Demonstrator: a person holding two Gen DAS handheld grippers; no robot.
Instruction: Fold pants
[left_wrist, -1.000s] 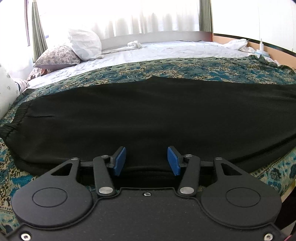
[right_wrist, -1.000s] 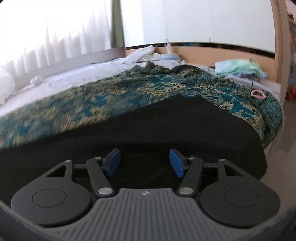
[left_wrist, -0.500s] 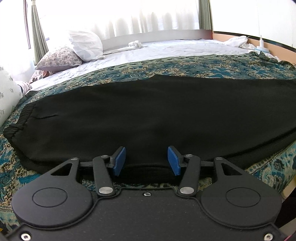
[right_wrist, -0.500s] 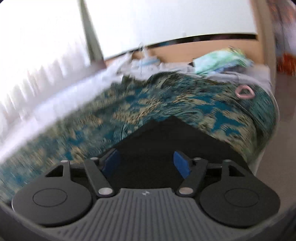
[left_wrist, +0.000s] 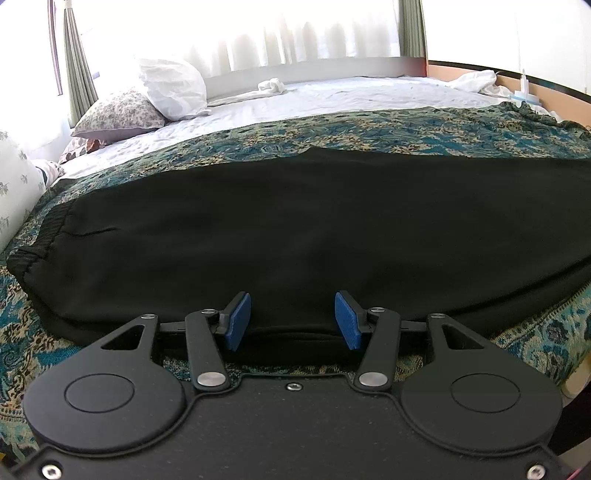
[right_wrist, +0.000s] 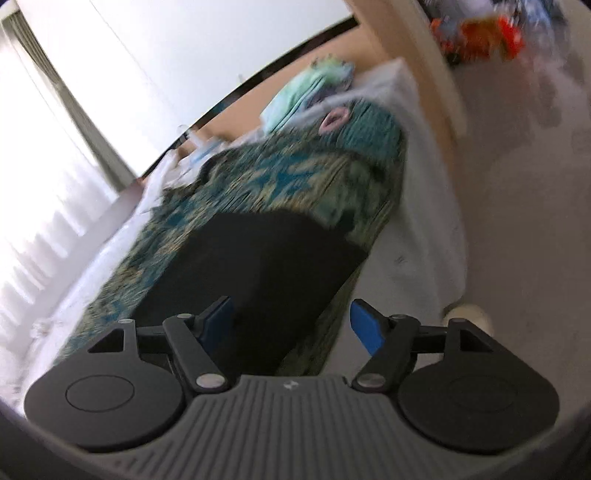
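Black pants (left_wrist: 295, 221) lie flat lengthwise across a teal patterned bedspread (left_wrist: 369, 133), with the elastic waistband (left_wrist: 40, 236) at the left. My left gripper (left_wrist: 291, 299) hovers open over the pants' near edge, its blue pads apart and pressing on nothing. The right wrist view is tilted and blurred. In it the leg end of the pants (right_wrist: 258, 266) lies on the bedspread (right_wrist: 295, 177) close to the bed's edge. My right gripper (right_wrist: 290, 304) is open over that leg end, with its right pad (right_wrist: 365, 325) out past the mattress edge.
A white pillow (left_wrist: 173, 88) and a floral pillow (left_wrist: 118, 114) lie on the white sheet (left_wrist: 332, 96) beyond the bedspread. A folded green cloth (right_wrist: 306, 92) and a pink ring (right_wrist: 334, 120) sit at the bed's far end. Beige floor (right_wrist: 517, 184) runs beside the bed.
The right gripper has swept along the pants to the leg end, rolled so its view tilts, and its jaws have widened. The left gripper has held still.
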